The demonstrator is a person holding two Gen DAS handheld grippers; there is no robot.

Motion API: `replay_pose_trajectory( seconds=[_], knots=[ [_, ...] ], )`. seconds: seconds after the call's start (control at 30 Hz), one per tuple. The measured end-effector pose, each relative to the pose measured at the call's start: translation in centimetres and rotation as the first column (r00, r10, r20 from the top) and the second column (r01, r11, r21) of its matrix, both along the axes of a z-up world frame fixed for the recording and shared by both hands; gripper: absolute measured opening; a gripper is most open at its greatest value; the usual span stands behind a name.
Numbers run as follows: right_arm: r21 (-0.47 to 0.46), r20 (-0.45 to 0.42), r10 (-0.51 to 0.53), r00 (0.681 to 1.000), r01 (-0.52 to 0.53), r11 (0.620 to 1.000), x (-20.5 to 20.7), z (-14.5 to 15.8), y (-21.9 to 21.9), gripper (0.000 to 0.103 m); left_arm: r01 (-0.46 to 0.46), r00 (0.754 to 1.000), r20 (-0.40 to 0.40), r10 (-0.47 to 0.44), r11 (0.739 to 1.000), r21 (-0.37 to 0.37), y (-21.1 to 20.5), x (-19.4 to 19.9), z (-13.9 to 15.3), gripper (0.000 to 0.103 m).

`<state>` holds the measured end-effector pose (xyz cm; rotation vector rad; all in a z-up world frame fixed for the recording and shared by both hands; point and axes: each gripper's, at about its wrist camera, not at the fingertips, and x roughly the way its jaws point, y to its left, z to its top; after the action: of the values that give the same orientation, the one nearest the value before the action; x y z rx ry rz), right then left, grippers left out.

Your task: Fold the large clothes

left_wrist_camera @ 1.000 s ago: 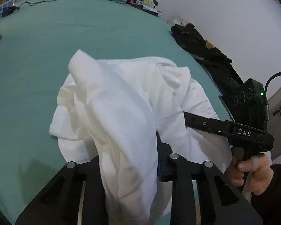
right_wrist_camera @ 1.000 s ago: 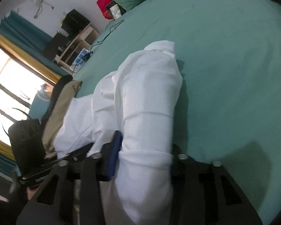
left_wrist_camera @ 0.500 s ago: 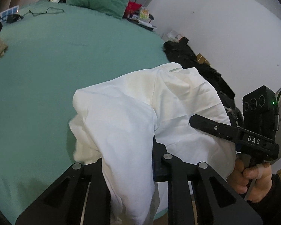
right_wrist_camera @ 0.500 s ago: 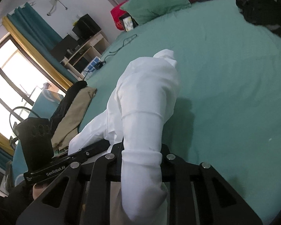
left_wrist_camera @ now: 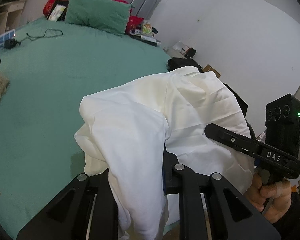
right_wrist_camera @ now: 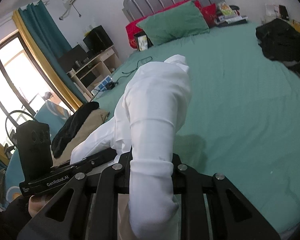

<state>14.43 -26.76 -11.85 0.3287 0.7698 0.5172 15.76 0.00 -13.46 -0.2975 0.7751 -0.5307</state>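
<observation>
A large white shirt (left_wrist_camera: 150,120) is held up over the near edge of a green bed (left_wrist_camera: 50,92). My left gripper (left_wrist_camera: 138,172) is shut on a bunched fold of it; cloth drapes over the fingers and hides the tips. My right gripper (right_wrist_camera: 152,170) is shut on another fold, a rolled white length (right_wrist_camera: 156,108) that runs forward between its jaws. The right gripper (left_wrist_camera: 250,146) shows at the right of the left wrist view, pressed against the shirt. The left gripper (right_wrist_camera: 70,172) shows at the lower left of the right wrist view.
A green pillow (left_wrist_camera: 98,14) and red cushions lie at the headboard. A black cable (left_wrist_camera: 44,34) lies on the bed. Black clothes (right_wrist_camera: 282,40) sit at the bed's right edge. Tan and black garments (right_wrist_camera: 80,120) lie on the left side. Shelves (right_wrist_camera: 94,64) and a window stand beyond.
Both grippers have risen and tilted up with the shirt. The shirt has lifted off the bed and hangs more bunched. The headboard and pillow have come into view.
</observation>
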Motion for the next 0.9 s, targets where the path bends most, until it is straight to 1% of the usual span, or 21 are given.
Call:
replay_pose_trajectory(
  seconds=[0.17, 0.3, 0.4, 0.47, 0.57, 0.8, 0.9],
  knots=[
    [-0.012, 0.039, -0.007, 0.999, 0.008, 1.000, 0.6, 1.6, 0.9, 0.020, 0.001, 0.999, 0.047, -0.002, 1.000, 0.017, 1.2, 0.3, 1.6, 0.018],
    [-0.019, 0.070, -0.006, 0.998, 0.007, 1.000, 1.3, 2.7, 2.3, 0.020, -0.016, 0.992, 0.126, 0.010, 0.999, 0.046, 2.2, 1.1, 3.1, 0.016],
    [-0.028, 0.091, 0.002, 0.996, 0.000, 1.000, 1.9, 3.3, 3.5, 0.020, -0.030, 0.988, 0.155, 0.024, 0.999, 0.037, 3.6, 1.8, 3.8, 0.010],
    [-0.035, 0.112, 0.002, 0.994, 0.002, 0.999, 2.4, 3.8, 4.6, 0.020, -0.030, 0.987, 0.156, 0.028, 0.999, 0.014, 4.8, 2.4, 3.8, 0.010],
    [-0.033, 0.143, 0.008, 0.990, -0.004, 0.999, 3.0, 4.3, 5.9, 0.020, -0.041, 0.986, 0.161, 0.043, 0.999, -0.021, 6.7, 1.8, 3.4, 0.009],
    [-0.024, 0.165, 0.072, 0.984, -0.069, 0.997, 5.6, 4.5, 11.6, 0.020, -0.124, 0.976, 0.173, 0.132, 0.991, -0.056, 12.5, 2.9, 3.1, 0.009],
    [-0.016, 0.178, 0.107, 0.978, -0.106, 0.994, 6.6, 4.2, 14.3, 0.020, -0.159, 0.971, 0.174, 0.165, 0.986, -0.047, 15.1, 3.6, 3.2, 0.009]
  ],
)
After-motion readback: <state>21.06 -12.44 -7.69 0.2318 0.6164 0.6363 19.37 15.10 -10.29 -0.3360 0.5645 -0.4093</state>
